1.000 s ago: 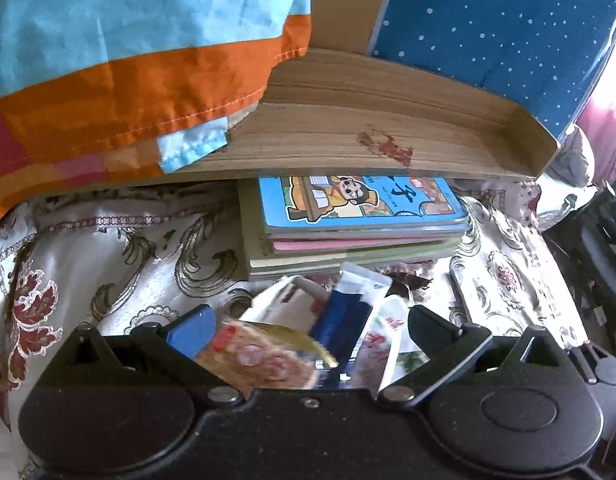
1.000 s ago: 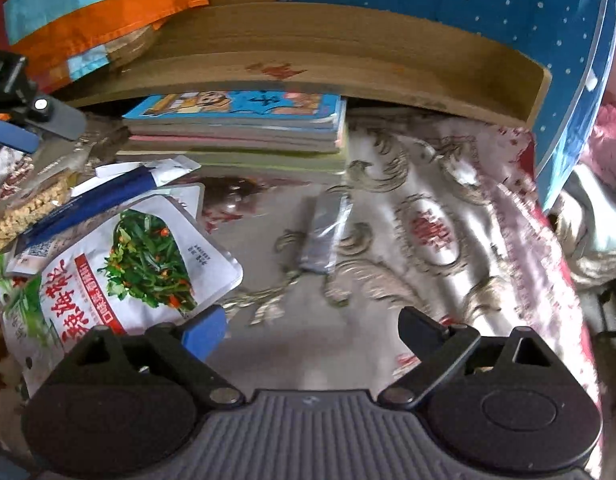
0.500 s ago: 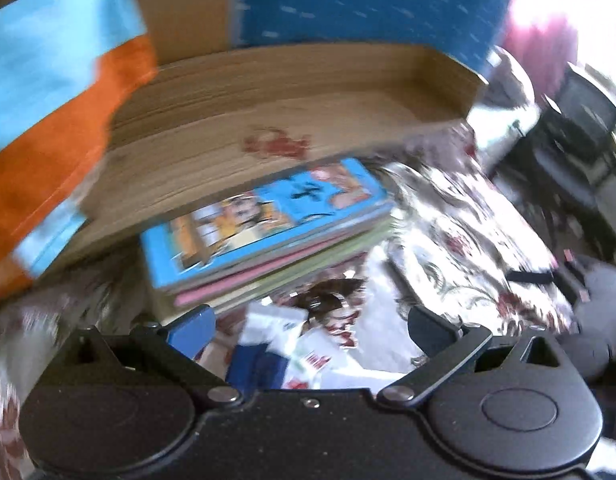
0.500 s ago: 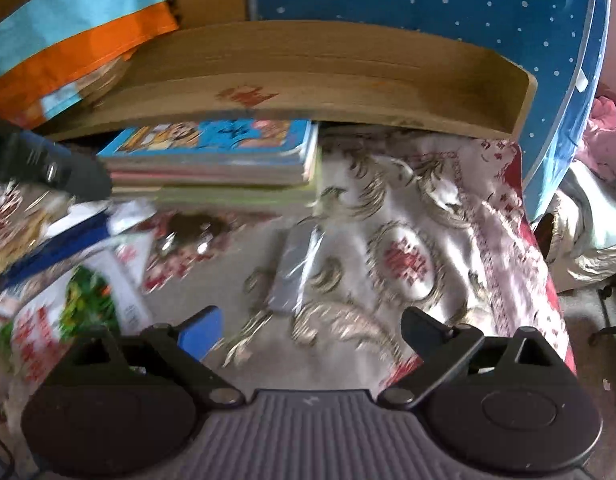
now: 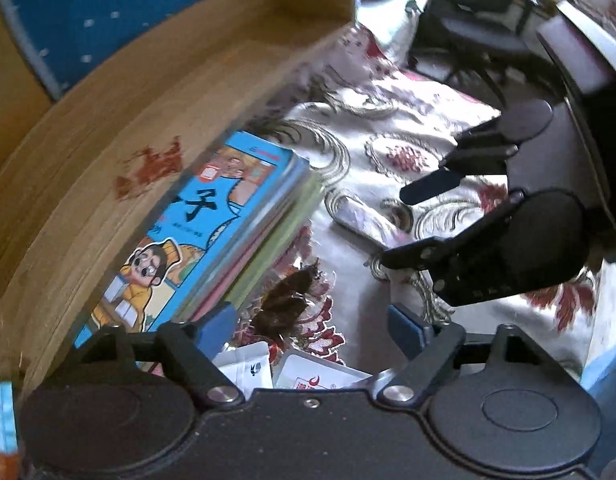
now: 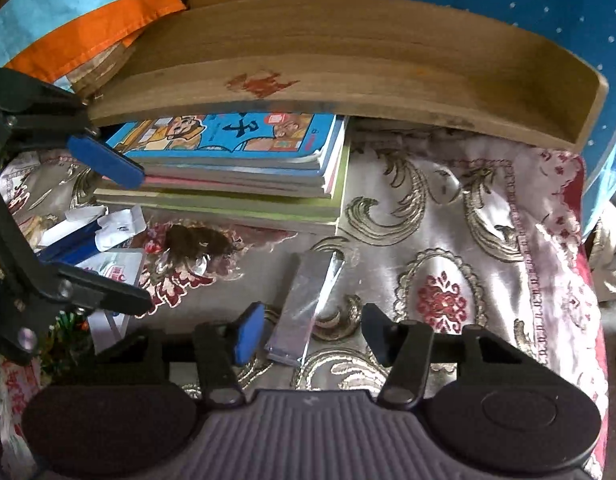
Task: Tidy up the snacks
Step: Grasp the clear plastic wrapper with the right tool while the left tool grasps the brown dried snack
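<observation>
Now right hand-held gripper (image 6: 312, 336) closing around silver packet (image 6: 308, 300), pads apart from it

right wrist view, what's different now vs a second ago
The right gripper has closed in on the silver packet, which now lies between its jaws; they have just been closing, no grip visible yet. The left gripper has swung in from the left over the snack packets. The book stack and wooden tray have not moved.
</observation>
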Tool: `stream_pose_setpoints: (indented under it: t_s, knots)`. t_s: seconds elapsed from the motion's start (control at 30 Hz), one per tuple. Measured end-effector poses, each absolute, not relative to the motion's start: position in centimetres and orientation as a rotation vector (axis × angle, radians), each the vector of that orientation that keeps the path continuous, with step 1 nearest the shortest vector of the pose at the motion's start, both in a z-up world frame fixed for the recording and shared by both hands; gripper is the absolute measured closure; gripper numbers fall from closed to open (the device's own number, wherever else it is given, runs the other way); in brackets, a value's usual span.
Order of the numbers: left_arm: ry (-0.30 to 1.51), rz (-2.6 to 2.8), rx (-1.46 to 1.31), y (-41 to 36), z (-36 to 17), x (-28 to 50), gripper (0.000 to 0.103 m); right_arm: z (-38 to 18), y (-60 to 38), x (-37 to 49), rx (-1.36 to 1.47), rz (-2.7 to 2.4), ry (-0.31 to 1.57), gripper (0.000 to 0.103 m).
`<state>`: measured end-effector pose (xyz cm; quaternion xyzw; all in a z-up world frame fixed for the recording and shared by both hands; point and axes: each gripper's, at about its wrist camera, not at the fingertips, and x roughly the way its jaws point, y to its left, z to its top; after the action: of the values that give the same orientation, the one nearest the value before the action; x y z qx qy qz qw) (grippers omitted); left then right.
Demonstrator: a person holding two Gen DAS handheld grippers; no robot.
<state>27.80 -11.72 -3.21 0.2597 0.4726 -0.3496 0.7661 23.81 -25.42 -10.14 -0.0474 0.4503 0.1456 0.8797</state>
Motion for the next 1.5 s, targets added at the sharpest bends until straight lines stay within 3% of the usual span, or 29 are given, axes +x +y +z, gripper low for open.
stream_pose_setpoints:
  t_s: [0.13, 0.23, 0.4, 0.47, 0.57, 0.97, 1.07, 1.5]
  knots:
    - [1.041, -0.764, 0.573, -12.2, -3.6, 28.3, 0.021, -10.3, -25.7, 23.9, -0.098, 0.313, 0.945, 0.056]
    - [1.046, -0.765, 0.574, -12.5, -3.7, 28.7, 0.022, -10.2, -26.2, 24.0, -0.120, 0.288, 0.945, 0.081]
    - [1.075, -0.770, 0.638, -13.7, -4.5, 29.0, 0.027, -9.7, -27.6, 23.4, -0.104, 0.288, 0.975, 0.081]
    - [1.098, -0.770, 0.673, -14.2, -5.2, 29.4, 0.040, -9.5, -28.1, 22.8, -0.091, 0.283, 0.988, 0.081]
    - [1.147, -0.749, 0.698, -14.6, -6.2, 30.3, 0.046, -9.4, -28.9, 21.8, -0.047, 0.270, 1.004, 0.081]
    - [1.200, -0.708, 0.740, -16.1, -7.0, 32.6, 0.040, -9.3, -29.7, 20.2, 0.020, 0.267, 1.005, 0.081]
    - [1.207, -0.718, 0.698, -16.0, -7.0, 32.7, 0.052, -9.3, -29.7, 20.2, 0.032, 0.271, 1.002, 0.081]
    - [1.156, -0.678, 0.617, -15.4, -5.8, 31.4, 0.057, -8.5, -29.4, 19.4, 0.061, 0.271, 0.981, 0.081]
